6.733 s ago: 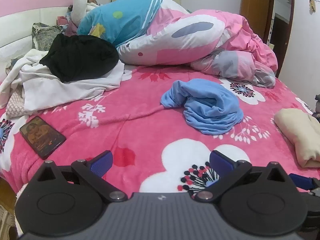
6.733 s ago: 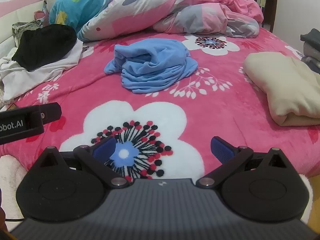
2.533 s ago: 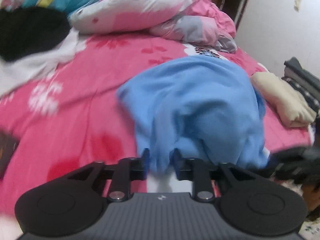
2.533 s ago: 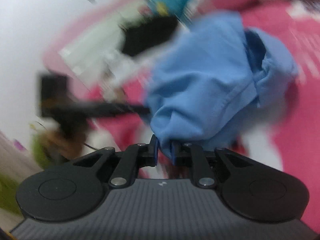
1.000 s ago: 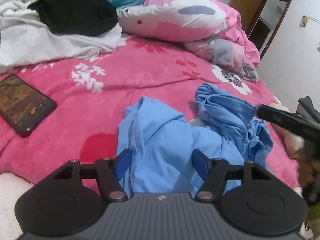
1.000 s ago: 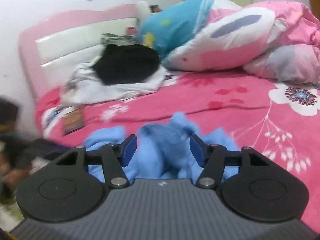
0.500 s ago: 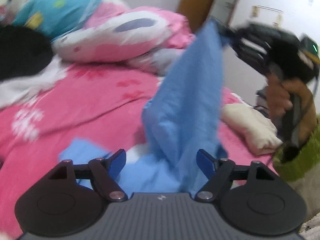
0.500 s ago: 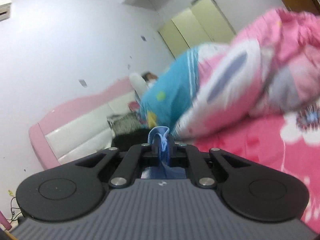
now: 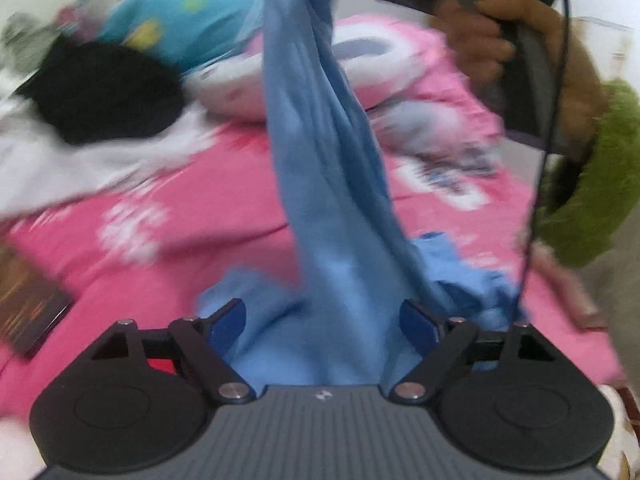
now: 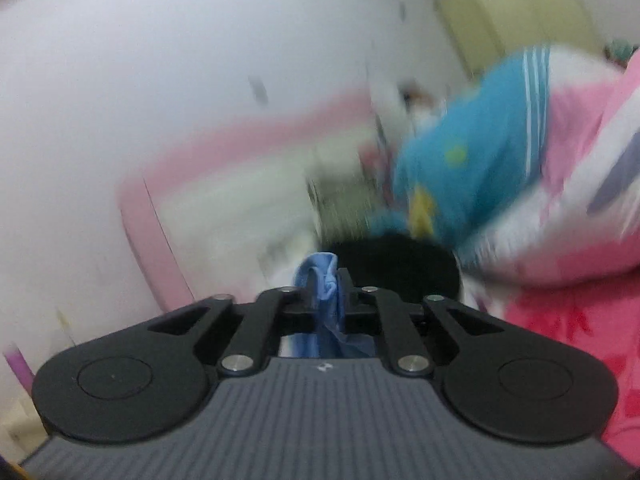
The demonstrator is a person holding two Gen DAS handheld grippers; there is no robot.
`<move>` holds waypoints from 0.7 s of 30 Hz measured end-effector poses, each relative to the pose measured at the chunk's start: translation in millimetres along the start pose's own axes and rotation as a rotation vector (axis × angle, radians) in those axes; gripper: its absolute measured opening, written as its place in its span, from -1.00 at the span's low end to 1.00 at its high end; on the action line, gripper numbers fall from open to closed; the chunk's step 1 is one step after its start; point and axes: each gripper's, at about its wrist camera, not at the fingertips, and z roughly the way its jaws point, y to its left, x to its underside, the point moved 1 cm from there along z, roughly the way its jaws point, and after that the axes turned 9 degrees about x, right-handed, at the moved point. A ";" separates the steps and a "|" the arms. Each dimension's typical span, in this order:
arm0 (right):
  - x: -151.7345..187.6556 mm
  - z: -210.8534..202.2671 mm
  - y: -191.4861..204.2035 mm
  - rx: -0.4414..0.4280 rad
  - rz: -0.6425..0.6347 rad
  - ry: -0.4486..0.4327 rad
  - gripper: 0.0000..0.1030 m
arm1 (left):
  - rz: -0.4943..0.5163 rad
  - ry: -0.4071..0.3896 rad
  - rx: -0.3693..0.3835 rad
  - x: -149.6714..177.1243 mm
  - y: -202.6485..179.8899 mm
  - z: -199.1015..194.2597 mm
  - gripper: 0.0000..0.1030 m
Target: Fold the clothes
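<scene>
The blue garment (image 9: 328, 184) is a soft, light-blue piece of clothing, unfolded and partly lifted off the pink floral blanket (image 9: 192, 240). One end is drawn up high above the blanket, so the cloth hangs as a long, narrow, creased column that widens toward the bottom. Its lower part still lies on the blanket in a loose crumpled heap, spreading to both sides of the hanging column. In the right wrist view a small bunched fold of the same blue fabric (image 10: 320, 280) stands upright, well above the blanket. Both views are blurred, so finer details such as seams cannot be made out.
</scene>
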 end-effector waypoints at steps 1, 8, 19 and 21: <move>7.0 10.8 -6.8 0.089 -0.015 0.064 -0.24 | -0.027 0.012 -0.029 2.9 8.4 -0.6 0.58; 60.2 -68.0 -68.0 0.281 0.116 0.070 0.11 | -0.120 0.002 -0.020 3.5 50.7 -16.0 0.59; 192.7 -126.6 -51.9 0.496 -0.133 0.349 -0.81 | -0.112 -0.007 -0.004 0.3 41.6 -9.6 0.59; 192.5 -144.6 -64.0 0.550 -0.050 0.295 -0.82 | -0.090 -0.017 -0.028 3.2 40.2 -18.6 0.59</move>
